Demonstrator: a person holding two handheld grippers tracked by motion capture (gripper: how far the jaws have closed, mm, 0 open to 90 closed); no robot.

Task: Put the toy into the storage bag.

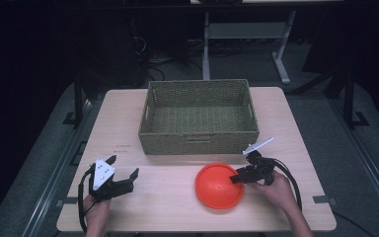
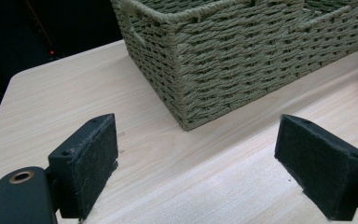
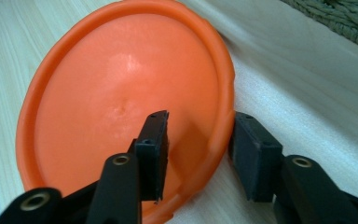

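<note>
An orange plastic bowl (image 1: 218,186) sits upright on the wooden table (image 1: 168,210), in front of the basket and right of centre. My right gripper (image 1: 237,178) reaches in from the right and straddles the bowl's right rim. In the right gripper view, one jaw is inside the bowl (image 3: 112,93) and the other outside its wall. The right gripper (image 3: 200,120) is open: a gap shows between the inner pad and the wall. My left gripper (image 1: 124,166) rests at the table's front left, open and empty. Its pads (image 2: 91,163) stand wide apart over bare wood.
A woven olive basket (image 1: 197,140) stands at the back middle of the table, empty inside; its corner (image 2: 186,93) is close ahead of the left gripper and its edge (image 3: 340,18) is just beyond the bowl. Table legs and a dark floor lie behind.
</note>
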